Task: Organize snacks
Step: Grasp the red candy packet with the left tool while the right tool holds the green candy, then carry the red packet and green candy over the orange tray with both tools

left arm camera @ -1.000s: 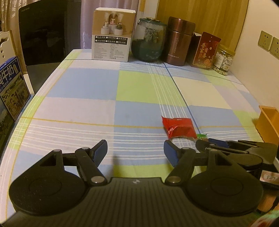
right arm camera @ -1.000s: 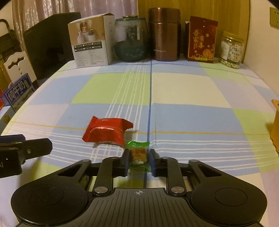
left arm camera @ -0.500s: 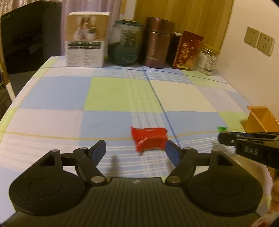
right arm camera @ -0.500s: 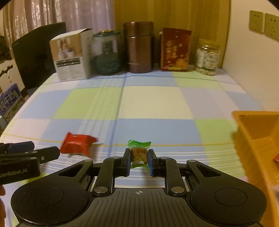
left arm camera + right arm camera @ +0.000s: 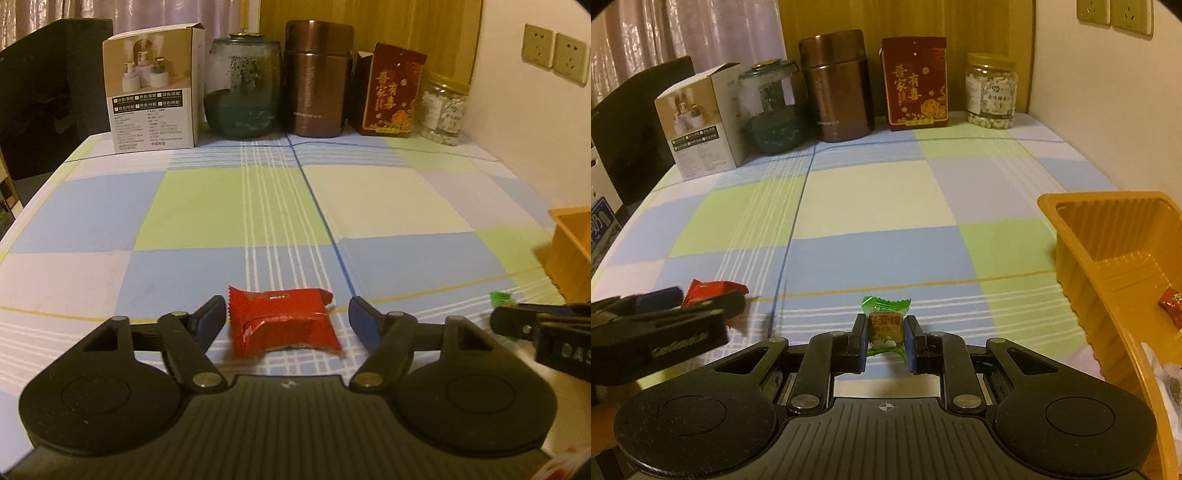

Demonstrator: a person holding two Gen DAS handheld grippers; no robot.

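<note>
Two snacks are in play: the red snack packet [image 5: 282, 323] lies on the checked tablecloth [image 5: 236, 206] between the left gripper's [image 5: 287, 314] spread fingers, long axis crosswise, while the right gripper [image 5: 885, 341] pinches a green-wrapped candy [image 5: 885, 321] left of the orange tray [image 5: 1108, 240]

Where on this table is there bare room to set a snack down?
The checked cloth lies bare between the back row, white box through nut jar, and the near snacks. It is crowded near the red packet, between the open left gripper, and beside the orange tray.
</note>
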